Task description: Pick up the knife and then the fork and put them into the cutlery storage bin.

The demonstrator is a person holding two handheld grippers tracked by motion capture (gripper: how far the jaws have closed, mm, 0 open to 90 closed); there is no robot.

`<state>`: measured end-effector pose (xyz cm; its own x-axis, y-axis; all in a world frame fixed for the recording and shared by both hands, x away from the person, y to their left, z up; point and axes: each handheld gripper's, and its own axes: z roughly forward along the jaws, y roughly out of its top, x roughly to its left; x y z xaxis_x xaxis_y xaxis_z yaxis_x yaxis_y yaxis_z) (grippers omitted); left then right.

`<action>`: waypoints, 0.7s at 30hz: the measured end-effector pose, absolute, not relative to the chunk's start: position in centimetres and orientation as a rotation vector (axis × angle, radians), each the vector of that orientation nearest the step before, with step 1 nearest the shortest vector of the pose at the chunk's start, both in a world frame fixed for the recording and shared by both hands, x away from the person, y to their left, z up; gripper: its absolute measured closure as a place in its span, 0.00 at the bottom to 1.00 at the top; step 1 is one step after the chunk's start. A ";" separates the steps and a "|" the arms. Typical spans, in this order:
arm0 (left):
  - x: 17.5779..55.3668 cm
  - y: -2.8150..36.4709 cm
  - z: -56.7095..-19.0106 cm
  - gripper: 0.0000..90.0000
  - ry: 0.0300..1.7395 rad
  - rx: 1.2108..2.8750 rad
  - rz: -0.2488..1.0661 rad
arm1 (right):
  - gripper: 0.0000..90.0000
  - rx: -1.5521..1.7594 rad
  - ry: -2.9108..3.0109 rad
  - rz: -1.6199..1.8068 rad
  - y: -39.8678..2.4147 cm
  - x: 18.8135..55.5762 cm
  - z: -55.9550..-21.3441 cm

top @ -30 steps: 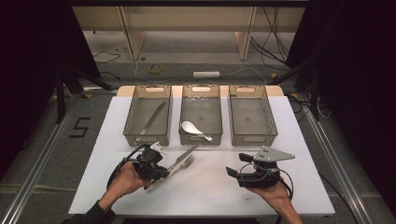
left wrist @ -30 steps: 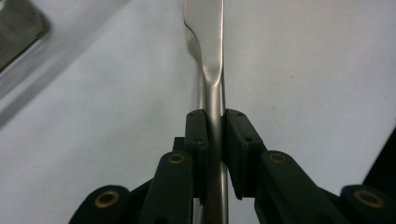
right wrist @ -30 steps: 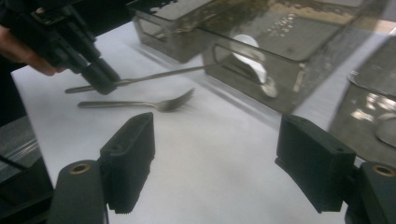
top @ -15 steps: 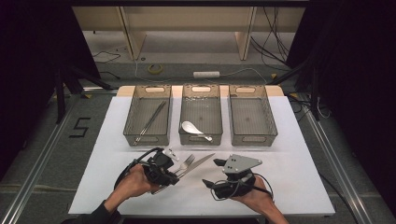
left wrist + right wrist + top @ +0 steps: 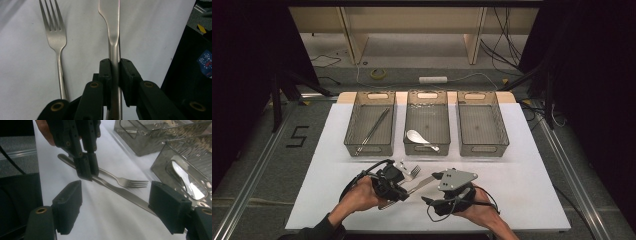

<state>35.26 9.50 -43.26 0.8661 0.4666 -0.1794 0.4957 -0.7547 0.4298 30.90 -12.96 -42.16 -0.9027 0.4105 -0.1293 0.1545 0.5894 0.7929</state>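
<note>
High view: left gripper near front edge of white tabletop, left of centre, jaws clamped on handle of knife. Knife blade angled toward right gripper, tip just beside its jaws. Fork flat on tabletop just beyond knife, tines toward back edge. Right gripper near front edge at centre, grey plate on top, jaws spread wide, gripping nothing. Three grey mesh bins in a row toward back edge: left bin with chopsticks, middle bin with white spoon, right bin.

Left gripper view: left gripper pads pinched tight on knife handle, blade running straight ahead over tabletop. Fork parallel at left, lying on white surface, apart from knife.

Right gripper view: right gripper jaws wide apart, nothing gripped; knife blade passing between them, tip hidden by right-hand jaw, contact there unclear. Left gripper coming down from top, shut on knife handle. Fork behind knife on tabletop, tines toward bins. Spoon visible through wall of middle bin.
</note>
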 end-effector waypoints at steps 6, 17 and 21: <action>35.1 9.1 -43.1 0.88 0.681 2.576 -0.097 | 0.31 0.419 2.541 1.175 -12.4 31.0 -42.4; 35.1 8.8 -43.1 0.88 0.659 2.593 -0.129 | 0.31 0.325 2.558 1.086 -11.3 30.8 -43.2; 35.0 8.6 -42.9 0.88 0.649 2.598 -0.142 | 0.32 0.271 2.561 1.024 -10.7 30.6 -43.6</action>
